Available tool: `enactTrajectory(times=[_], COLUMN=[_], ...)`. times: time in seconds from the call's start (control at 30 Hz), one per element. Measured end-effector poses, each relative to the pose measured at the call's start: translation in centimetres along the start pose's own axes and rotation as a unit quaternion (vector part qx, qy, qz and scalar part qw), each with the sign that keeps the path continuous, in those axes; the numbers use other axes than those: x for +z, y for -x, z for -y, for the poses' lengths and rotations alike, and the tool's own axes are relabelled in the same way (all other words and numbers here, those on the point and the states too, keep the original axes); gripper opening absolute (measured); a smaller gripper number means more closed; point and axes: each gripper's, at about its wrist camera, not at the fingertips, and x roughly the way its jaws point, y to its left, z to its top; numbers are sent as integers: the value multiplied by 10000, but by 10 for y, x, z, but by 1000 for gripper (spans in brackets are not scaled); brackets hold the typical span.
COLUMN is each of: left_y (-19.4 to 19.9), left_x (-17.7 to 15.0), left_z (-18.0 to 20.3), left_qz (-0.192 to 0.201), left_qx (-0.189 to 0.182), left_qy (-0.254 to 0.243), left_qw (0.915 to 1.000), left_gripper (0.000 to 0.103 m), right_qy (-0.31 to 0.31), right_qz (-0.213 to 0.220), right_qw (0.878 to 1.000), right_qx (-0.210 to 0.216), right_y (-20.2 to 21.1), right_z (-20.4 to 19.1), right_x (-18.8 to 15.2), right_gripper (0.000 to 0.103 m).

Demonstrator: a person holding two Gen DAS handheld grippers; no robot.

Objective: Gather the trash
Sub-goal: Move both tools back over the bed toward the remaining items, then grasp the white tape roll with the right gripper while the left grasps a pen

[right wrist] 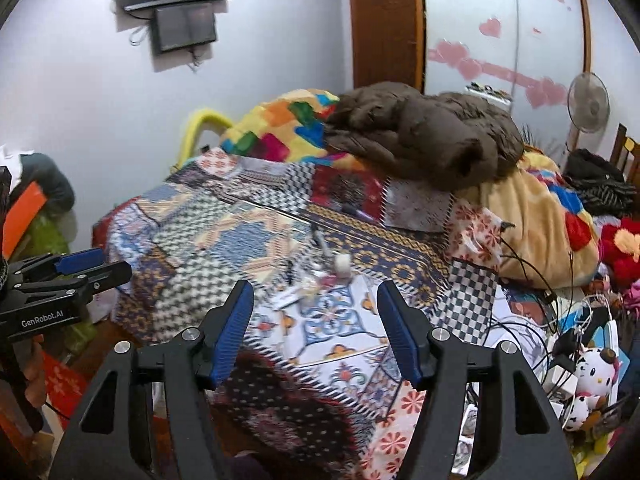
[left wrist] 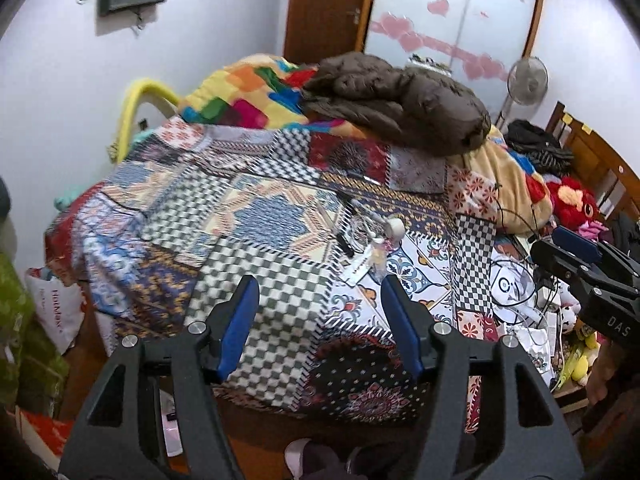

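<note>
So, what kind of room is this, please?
Most likely a lived-in bedroom: a bed under a patchwork-patterned bedspread, a brown puffy quilted jacket heaped on a multicoloured blanket, and a wooden wardrobe with frosted sliding doors behind.

Small trash pile (left wrist: pixel 370 248) (right wrist: pixel 316 284): wrappers, white cap, pens, lying mid-bed on patchwork bedspread (left wrist: pixel 256 216) (right wrist: pixel 240 240).

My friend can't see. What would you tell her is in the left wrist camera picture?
The open left gripper hovers, holding nothing, over a bed covered in a bright patchwork bedspread. A small cluster of litter, wrappers and a little white cup-like thing, lies on the bedspread just beyond the fingers. A brown puffy jacket is heaped further back, and the right gripper shows at the right edge.
</note>
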Motion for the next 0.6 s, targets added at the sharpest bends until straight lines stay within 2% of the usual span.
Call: enactTrajectory(times=[0.23,0.4,0.6], left_y=[-84,-133,-184], left_x=[15,21,26], left_z=[4,7,9], left_qz=[-552,-775,-1024], left_qx=[-121,-65,-127], left_qy=[54,69,210], left_qw=[9984,9969,9944], left_gripper=[62,62,62], right_qy=[-356,-483,-667], right_qz=[-325,-538,-822], right_qw=[9988,9974,9942], right_qx=[-43,-72,208], right_y=[-52,-96,-152], right_z=[37,50,52], right_x=[0,2,2], right_gripper=[60,60,60])
